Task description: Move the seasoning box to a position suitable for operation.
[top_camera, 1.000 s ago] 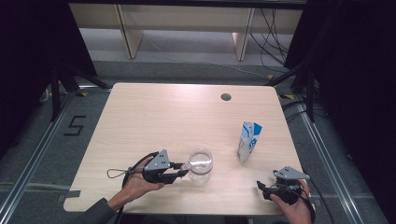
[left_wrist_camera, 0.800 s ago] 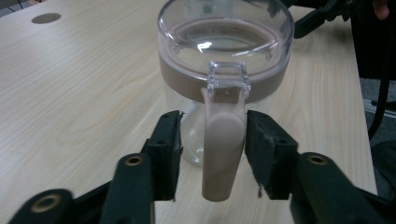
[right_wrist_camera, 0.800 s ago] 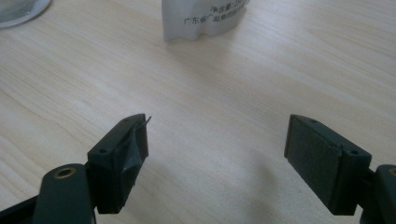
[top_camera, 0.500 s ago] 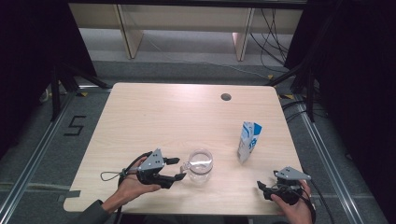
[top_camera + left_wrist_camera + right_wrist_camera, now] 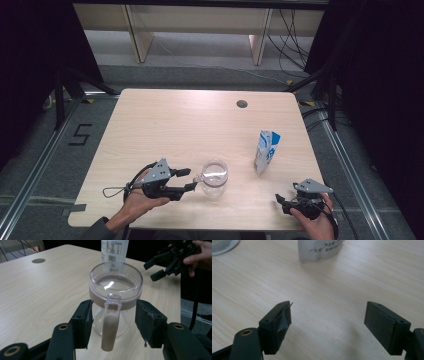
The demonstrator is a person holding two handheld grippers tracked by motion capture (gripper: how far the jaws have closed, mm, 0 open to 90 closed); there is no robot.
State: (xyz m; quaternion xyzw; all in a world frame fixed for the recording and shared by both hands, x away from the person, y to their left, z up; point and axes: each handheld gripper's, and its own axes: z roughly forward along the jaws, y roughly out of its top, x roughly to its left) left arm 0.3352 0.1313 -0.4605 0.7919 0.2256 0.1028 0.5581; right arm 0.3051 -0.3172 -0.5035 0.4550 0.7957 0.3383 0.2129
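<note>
The glass mug [image 5: 214,178] is being kept upright near the front edge of the desk [image 5: 165,130], its handle turned toward the left gripper [image 5: 189,179]. That gripper's 2 fingers [image 5: 83,322] are being held apart on either side of the handle, neither pad pressing on it; they have just been closing a little. A milk carton [image 5: 265,151] is standing to the right of the mug. The right gripper [image 5: 281,202] is being held low, fingers [image 5: 278,317] wide open over bare wood.
</note>
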